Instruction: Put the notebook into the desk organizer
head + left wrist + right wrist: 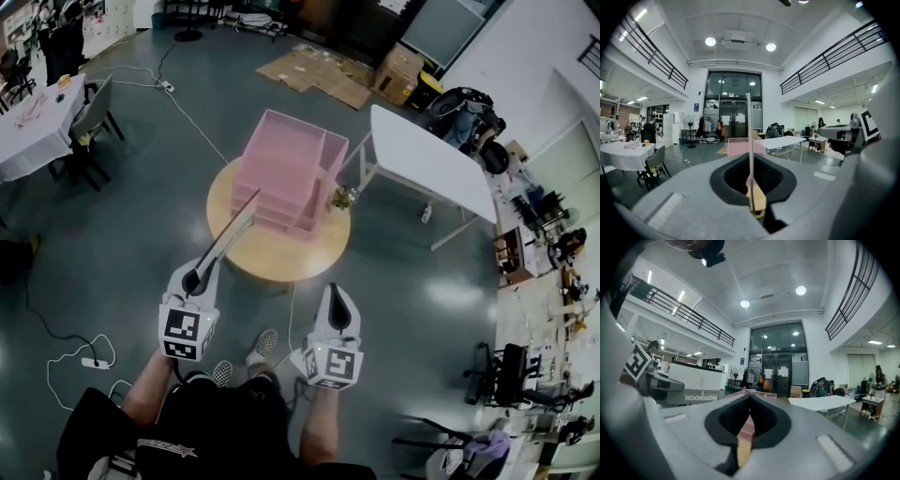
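Note:
A pink desk organizer (286,169) with several open trays stands on a round wooden table (272,261). My left gripper (195,278) is shut on a grey notebook (230,239), which slants up and forward over the table's near edge toward the organizer's left front corner. In the left gripper view the notebook (749,140) shows edge-on as a thin upright line between the jaws, with the organizer (738,146) behind it. My right gripper (337,317) hangs shut and holds nothing, short of the table. From its view the notebook's cover (689,397) shows at the left and the organizer (747,425) lies ahead.
A small object (344,197) sits on the table's right side beside the organizer. A white folding table (431,159) stands to the right, a cloth-covered table (33,127) with a chair (94,117) to the left. Flattened cardboard (319,75) lies beyond, and a power strip (94,362) on the floor.

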A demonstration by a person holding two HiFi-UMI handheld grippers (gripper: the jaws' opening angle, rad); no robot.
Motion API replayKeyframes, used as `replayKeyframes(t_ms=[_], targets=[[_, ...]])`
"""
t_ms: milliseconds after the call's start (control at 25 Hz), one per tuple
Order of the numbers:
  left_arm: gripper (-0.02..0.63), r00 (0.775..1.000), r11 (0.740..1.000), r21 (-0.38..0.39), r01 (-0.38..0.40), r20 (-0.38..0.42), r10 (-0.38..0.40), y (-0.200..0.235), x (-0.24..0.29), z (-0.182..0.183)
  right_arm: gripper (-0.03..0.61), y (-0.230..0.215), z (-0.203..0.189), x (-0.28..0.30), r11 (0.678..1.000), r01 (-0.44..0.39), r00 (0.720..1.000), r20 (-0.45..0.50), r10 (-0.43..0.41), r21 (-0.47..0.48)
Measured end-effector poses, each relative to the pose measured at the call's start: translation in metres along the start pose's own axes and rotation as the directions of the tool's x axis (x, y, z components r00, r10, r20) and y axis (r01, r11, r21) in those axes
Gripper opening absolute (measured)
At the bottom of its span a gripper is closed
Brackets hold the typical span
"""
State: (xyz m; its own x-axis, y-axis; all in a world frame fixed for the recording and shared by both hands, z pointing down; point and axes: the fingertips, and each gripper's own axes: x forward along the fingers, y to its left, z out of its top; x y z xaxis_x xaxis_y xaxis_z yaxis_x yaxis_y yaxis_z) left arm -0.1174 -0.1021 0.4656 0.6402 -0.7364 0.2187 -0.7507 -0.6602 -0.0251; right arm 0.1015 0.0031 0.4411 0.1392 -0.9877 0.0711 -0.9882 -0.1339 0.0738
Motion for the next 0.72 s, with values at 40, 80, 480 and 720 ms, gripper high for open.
replayKeyframes(t_ms=[40, 80, 480, 720], targets=[[0.017, 1.0, 1.0, 0.002, -0.002, 0.001, 0.002, -0.001, 0.005, 0.002, 0.005, -0.004, 0.0, 0.005, 1.0, -0.003, 1.0, 0.0, 0.003, 0.001], [0.017, 1.0, 1.0, 0.003, -0.005, 0.001, 0.005, -0.001, 0.011, 0.003, 0.005, -0.008, -0.001, 0.01, 1.0, -0.006, 1.0, 0.001, 0.006, 0.004], [0.017, 0.998, 0.998, 0.009, -0.06, -0.001, 0.06, 0.003, 0.082, 0.02, 0.005, -0.045, -0.004, 0.081, 0.997, -0.065, 0.998, 0.008, 0.065, 0.029], [0.017, 0.994, 0.994, 0.025, -0.107, -0.004, 0.107, 0.004, 0.128, 0.03, 0.005, -0.073, -0.009, 0.122, 0.994, -0.106, 0.994, -0.012, 0.106, 0.036]])
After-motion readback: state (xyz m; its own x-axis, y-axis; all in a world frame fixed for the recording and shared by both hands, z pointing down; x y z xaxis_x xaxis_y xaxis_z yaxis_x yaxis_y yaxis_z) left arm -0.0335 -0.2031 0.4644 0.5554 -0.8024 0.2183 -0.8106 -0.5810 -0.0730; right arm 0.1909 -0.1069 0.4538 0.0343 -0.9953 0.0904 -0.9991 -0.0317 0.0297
